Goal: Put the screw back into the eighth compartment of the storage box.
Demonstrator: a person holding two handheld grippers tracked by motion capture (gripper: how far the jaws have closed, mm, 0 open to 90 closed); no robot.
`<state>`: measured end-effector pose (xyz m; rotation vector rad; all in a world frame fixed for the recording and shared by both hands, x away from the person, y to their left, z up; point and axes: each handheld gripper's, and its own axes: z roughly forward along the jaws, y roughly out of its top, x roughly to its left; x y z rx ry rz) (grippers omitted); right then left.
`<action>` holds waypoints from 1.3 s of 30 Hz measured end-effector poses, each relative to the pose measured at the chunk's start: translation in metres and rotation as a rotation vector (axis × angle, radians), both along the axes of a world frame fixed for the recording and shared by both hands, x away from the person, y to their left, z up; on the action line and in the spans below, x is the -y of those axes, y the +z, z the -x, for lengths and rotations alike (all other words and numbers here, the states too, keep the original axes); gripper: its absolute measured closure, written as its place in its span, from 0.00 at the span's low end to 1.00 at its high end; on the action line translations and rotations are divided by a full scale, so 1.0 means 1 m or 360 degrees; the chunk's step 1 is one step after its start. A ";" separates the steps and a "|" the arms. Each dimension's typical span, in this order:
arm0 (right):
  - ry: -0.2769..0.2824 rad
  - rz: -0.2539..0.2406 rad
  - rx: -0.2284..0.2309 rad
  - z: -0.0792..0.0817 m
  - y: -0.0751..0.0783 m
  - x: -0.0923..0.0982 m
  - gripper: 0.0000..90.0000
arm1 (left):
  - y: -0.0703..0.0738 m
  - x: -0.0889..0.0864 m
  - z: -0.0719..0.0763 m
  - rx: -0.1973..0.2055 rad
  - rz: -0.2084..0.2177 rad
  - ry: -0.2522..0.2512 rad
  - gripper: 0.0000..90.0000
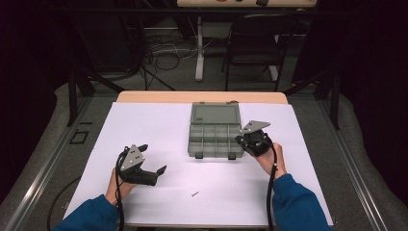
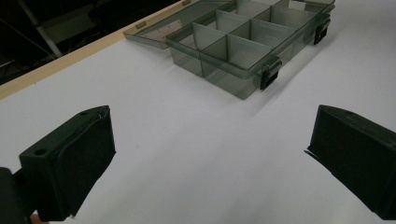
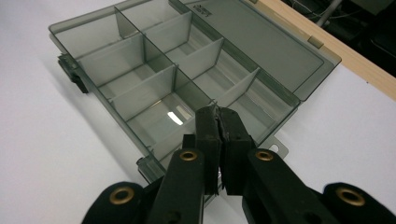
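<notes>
Smoky grey translucent organiser box [image 1: 215,136] (black latches) on a white sheet [image 1: 159,139], both grippers black

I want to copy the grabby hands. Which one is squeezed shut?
The right gripper, at the organizer box's right edge: its jaws are pressed together. The left gripper has its jaws spread wide over bare table.

organizer box [image 1: 215,138] | grey translucent, lid open | screw [image 1: 195,194] near front

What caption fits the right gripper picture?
Right gripper with fingers pressed together, poised over the open, empty compartment box.
</notes>
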<state>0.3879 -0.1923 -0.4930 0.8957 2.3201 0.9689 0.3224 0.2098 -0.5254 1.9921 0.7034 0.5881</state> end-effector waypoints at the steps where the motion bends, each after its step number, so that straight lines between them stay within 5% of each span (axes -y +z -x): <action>1: -0.0004 0.0005 -0.0009 -0.002 -0.002 -0.001 0.98 | 0.000 0.000 0.000 0.0001 0.0002 0.0000 0.00; 11: -0.0024 0.0059 -0.0109 -0.016 -0.021 -0.008 0.97 | 0.000 0.000 0.000 0.0001 -0.0002 0.0001 0.00; 22: -0.0065 -0.0025 -0.0059 -0.009 -0.009 -0.002 0.53 | 0.001 -0.002 0.001 0.0005 0.0004 0.0004 0.00; 28: -0.0014 -0.0070 -0.0005 0.004 0.001 -0.002 0.30 | 0.002 -0.002 0.001 0.0010 0.0004 0.0004 0.00; 39: 0.0085 -0.0074 0.0058 0.031 0.009 -0.009 0.15 | 0.002 -0.002 0.001 0.0012 0.0003 0.0008 0.00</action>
